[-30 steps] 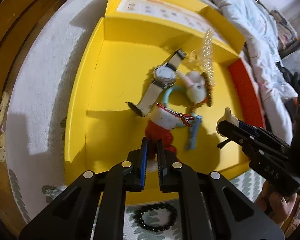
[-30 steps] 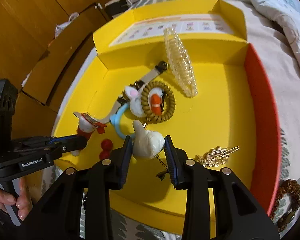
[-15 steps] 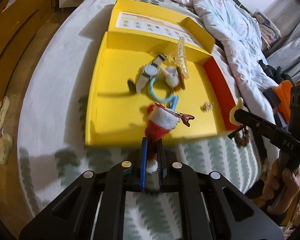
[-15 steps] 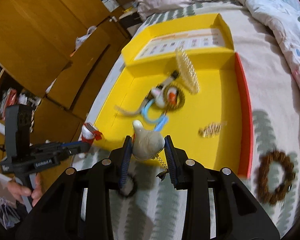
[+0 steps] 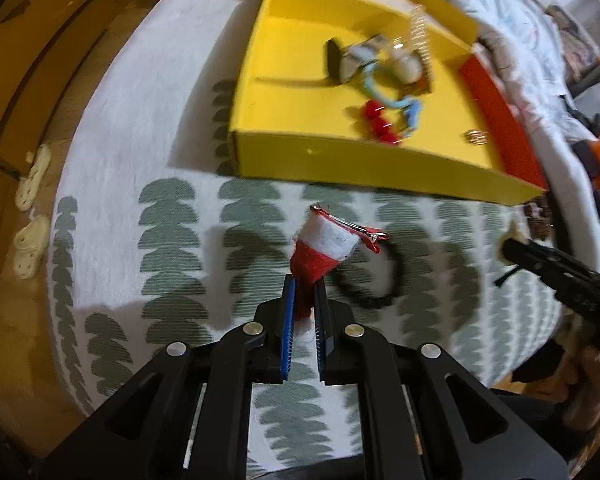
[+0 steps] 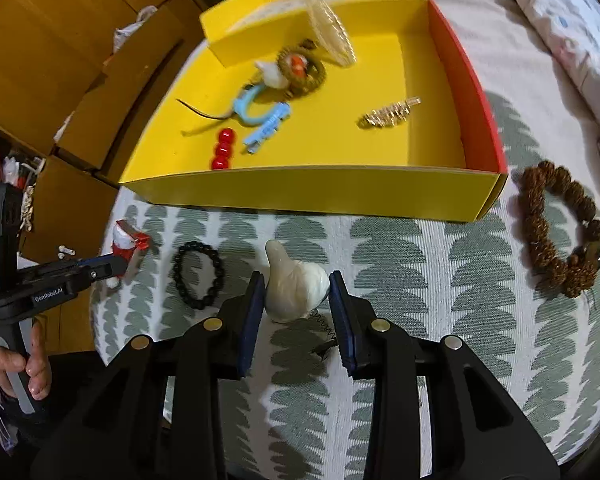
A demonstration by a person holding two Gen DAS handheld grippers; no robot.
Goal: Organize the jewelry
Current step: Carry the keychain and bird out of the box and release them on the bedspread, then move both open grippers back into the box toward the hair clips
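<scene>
My left gripper (image 5: 303, 280) is shut on a red and white felt hair clip (image 5: 324, 246) and holds it over the patterned bedspread, in front of the yellow box (image 5: 340, 160). It also shows in the right wrist view (image 6: 126, 240). My right gripper (image 6: 298, 280) is shut on a white bird-shaped clip (image 6: 294, 284), near the bedspread in front of the box (image 6: 300, 190). A black bead bracelet (image 6: 198, 278) lies between the two grippers. In the box lie red beads (image 6: 223, 148), a blue clip (image 6: 266, 120), a gold hairpin (image 6: 388, 114), a coil tie and a watch.
A brown bead bracelet (image 6: 560, 236) lies on the bedspread right of the box. The box has a red right wall (image 6: 464, 72). Wooden furniture (image 6: 60, 40) stands to the left, past the bed's edge. A quilt (image 5: 520, 20) lies behind the box.
Both grippers have pulled back out of the yellow box with their clips and now hang over the bedspread in front of it. The red beads have stayed in the box.
</scene>
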